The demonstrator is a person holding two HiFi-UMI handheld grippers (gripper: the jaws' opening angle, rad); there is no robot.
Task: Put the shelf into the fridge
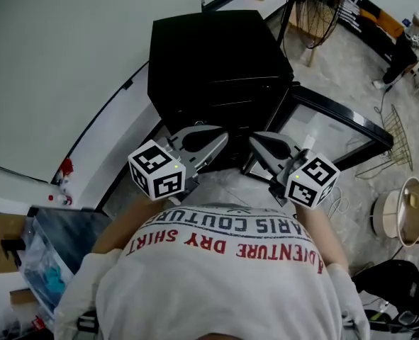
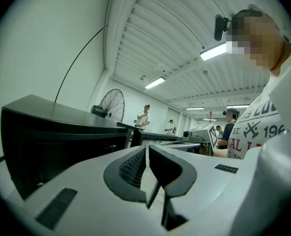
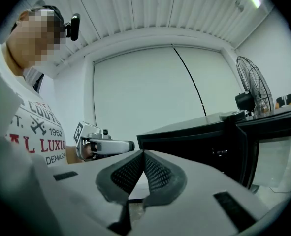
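Closed and empty, the left tool (image 1: 220,139) and right tool (image 1: 256,141) hang level before the open fridge (image 1: 216,62), seemingly between handling steps.

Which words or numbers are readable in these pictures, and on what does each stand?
"COUTURE": T-shirt, upside down in the head view.
"DRY SHIRT": same T-shirt, upside down.
"1962", "LUXU": same T-shirt, right gripper view.
Other shirt print: cut off or too blurred to read.
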